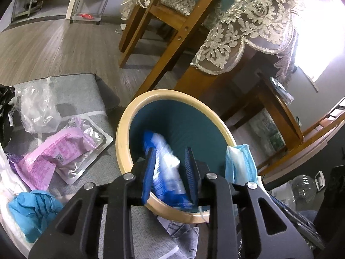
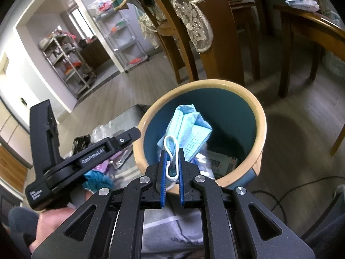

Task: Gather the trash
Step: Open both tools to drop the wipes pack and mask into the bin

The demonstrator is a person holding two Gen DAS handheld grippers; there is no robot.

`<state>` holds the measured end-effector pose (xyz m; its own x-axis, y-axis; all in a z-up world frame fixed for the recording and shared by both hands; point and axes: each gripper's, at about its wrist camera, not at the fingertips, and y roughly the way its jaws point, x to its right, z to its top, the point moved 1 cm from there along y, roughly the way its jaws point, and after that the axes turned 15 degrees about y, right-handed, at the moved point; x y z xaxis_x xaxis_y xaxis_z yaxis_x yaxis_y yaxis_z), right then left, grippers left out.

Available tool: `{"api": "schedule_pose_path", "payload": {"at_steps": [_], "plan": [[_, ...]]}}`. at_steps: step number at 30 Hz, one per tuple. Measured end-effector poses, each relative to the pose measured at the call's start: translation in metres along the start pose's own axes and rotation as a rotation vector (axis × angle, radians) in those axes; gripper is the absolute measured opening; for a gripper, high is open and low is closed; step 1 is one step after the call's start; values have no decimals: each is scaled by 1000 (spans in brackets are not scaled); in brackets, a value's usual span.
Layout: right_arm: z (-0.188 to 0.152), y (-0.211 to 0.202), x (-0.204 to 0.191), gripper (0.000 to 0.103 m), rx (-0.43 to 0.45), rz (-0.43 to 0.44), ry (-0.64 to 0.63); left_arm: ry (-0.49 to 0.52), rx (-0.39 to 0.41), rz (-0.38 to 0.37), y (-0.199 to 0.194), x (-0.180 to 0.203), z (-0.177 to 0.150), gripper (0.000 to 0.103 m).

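With the left tool (image 1: 170,170) parted around a blurry blue-and-white wrapper (image 1: 166,168) over the tan-rimmed teal bin (image 1: 123,129) and the right tool (image 2: 171,168) clamped on a light-blue face mask's (image 2: 187,129) ear loop, either piece could get snagged on the rim.

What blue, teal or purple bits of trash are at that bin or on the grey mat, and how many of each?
Blue-and-white wrapper: 1
Light blue mask: 1
Teal glove: 1
Purple packet: 1
Total: 4
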<state>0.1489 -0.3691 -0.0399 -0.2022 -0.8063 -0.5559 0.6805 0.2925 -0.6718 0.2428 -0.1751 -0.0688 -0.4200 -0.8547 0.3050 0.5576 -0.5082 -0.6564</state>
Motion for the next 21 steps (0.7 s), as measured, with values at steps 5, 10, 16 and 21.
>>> {"api": "schedule_pose_path", "payload": {"at_steps": [5,10,16,21], "plan": [[1,9,1,11,-17,-23,3,-5,11,5,-7,-5,-1,27],[-1,25,2,17,-49,-82,-18,1,27,28,-19,-10,-1,32],[-2,33,6,41,-70,-126,-18,5,50,70,-40,-21,-1,41],[-4,29,5,45,-57,-114,-17,-13,78,107,-65,-37,-2,44]]}}
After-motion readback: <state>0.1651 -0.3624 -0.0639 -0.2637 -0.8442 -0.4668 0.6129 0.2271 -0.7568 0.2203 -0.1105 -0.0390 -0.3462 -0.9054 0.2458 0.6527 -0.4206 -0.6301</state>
